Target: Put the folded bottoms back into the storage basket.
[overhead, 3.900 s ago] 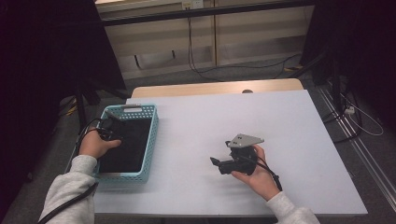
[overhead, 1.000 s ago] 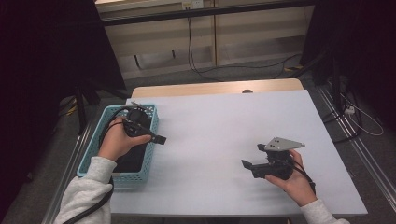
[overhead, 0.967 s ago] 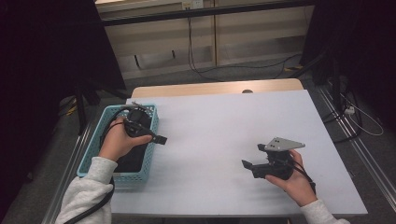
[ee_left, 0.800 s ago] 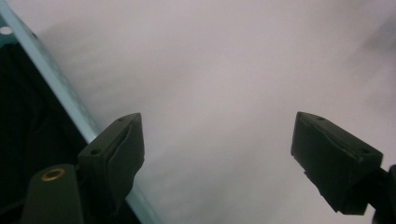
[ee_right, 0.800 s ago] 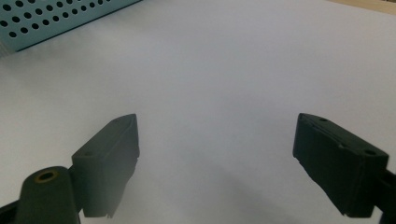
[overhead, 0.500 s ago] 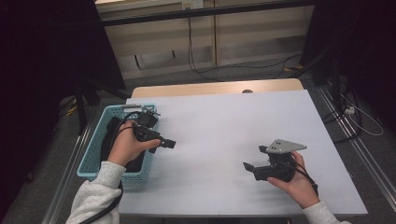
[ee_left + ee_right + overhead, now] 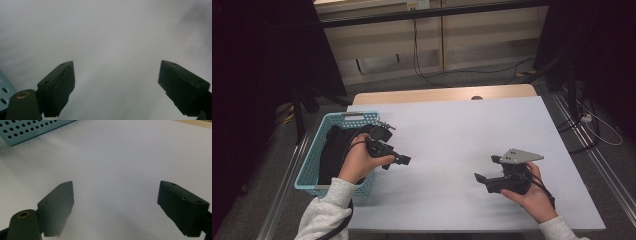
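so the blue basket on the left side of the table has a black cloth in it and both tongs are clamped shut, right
Not quite: both tongs are open. The left gripper view shows the left tongs spread wide with nothing between them, and the right gripper view shows the right tongs likewise. The blue basket does hold the black cloth.

This looks like a lab or recording studio set up for filming handwork, not a home. A plain white counter [image 7: 462, 150] stands alone on a grey carpeted floor [image 7: 437, 82], with black curtains [image 7: 257, 75] hanging at both sides and closing off the space. Loose cables [image 7: 422, 55] trail across the floor behind it and run up a pale panelled wall [image 7: 412, 35] to a socket. Dark stand legs [image 7: 569, 95] and metal floor rails [image 7: 607, 170] flank the counter. A light blue perforated plastic basket [image 7: 312, 165] is the one furnishing on it.
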The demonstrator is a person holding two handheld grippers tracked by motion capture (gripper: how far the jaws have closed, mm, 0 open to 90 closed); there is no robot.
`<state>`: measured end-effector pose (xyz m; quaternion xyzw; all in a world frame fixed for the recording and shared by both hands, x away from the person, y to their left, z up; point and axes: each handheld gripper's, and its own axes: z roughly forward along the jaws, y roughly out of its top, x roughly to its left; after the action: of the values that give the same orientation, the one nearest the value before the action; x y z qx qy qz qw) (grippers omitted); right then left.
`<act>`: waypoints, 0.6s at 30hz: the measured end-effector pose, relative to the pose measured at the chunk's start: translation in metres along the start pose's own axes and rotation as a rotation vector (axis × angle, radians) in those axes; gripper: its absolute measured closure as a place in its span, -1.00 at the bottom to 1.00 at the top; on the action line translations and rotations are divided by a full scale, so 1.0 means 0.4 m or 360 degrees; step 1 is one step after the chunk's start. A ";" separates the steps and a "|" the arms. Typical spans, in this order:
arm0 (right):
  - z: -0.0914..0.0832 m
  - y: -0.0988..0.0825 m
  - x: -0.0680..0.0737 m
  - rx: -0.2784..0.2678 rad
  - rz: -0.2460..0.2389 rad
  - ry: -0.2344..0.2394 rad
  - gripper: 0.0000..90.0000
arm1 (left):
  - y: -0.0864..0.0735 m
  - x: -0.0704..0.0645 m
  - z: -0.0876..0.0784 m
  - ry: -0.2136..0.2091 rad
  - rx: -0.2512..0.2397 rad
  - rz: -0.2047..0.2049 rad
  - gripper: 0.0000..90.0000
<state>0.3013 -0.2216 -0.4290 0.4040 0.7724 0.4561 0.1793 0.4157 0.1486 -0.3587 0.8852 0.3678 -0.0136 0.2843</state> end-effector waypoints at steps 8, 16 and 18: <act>-0.005 -0.005 -0.002 0.0001 0.0004 -0.0004 -0.71 | -0.017 -0.012 0.029 -0.0013 -0.0018 0.0007 -0.72; -0.010 -0.005 -0.002 0.0000 0.0003 -0.0022 -0.71 | -0.039 -0.017 0.044 -0.0038 -0.0048 -0.0010 -0.75; -0.008 -0.003 -0.001 0.0000 0.0002 -0.0023 -0.71 | -0.045 -0.019 0.044 -0.0052 -0.0048 -0.0002 -0.76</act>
<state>0.2989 -0.2240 -0.4285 0.4077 0.7709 0.4532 0.1847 0.4016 0.1449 -0.3808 0.8803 0.3638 -0.0227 0.3037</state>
